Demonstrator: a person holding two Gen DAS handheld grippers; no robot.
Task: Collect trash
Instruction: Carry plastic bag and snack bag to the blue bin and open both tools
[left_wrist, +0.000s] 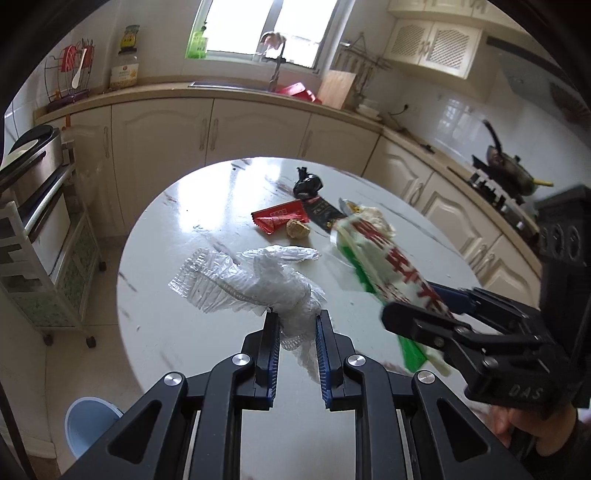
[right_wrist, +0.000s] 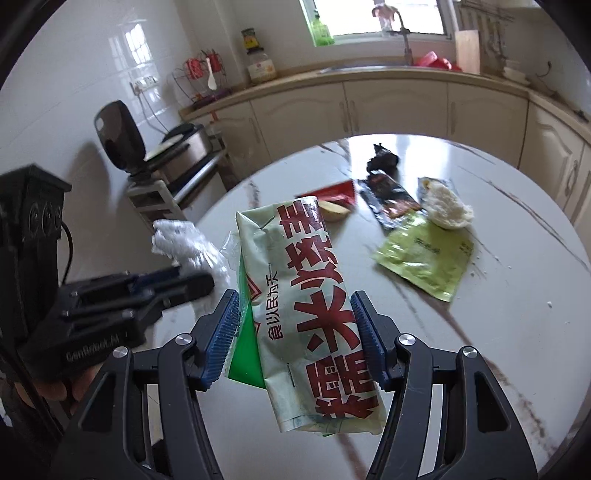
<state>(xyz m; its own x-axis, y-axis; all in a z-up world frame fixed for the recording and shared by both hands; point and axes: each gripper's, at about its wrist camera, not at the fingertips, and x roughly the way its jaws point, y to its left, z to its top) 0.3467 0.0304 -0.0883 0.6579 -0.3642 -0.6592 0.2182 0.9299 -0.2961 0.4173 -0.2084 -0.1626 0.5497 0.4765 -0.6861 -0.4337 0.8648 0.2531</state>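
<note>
Containers: one blue bin (left_wrist: 90, 424) stands on the floor at the near left, below the edge of the round surface (left_wrist: 177, 332); its contents cannot be seen

Grippers: two. The left gripper (left_wrist: 297, 332) is clenched on one crumpled clear plastic glove (left_wrist: 255, 284), lifted above the surface. The right gripper (right_wrist: 295, 332) grasps one long white-and-green wrapper with red print (right_wrist: 314, 314) across its width, also held above the surface, to the right of the left gripper

Trash on the surface, far half: one red wrapper (left_wrist: 279, 218), one food scrap (left_wrist: 297, 229) touching it, one black wrapper (right_wrist: 391, 199), one green pouch (right_wrist: 424, 258) with one white lump (right_wrist: 448, 208) on its far end, one black crumpled piece (left_wrist: 308, 184) farthest away

Open room: the near and left parts of the surface are bare up to the rim; cabinets stand beyond the far edge
</note>
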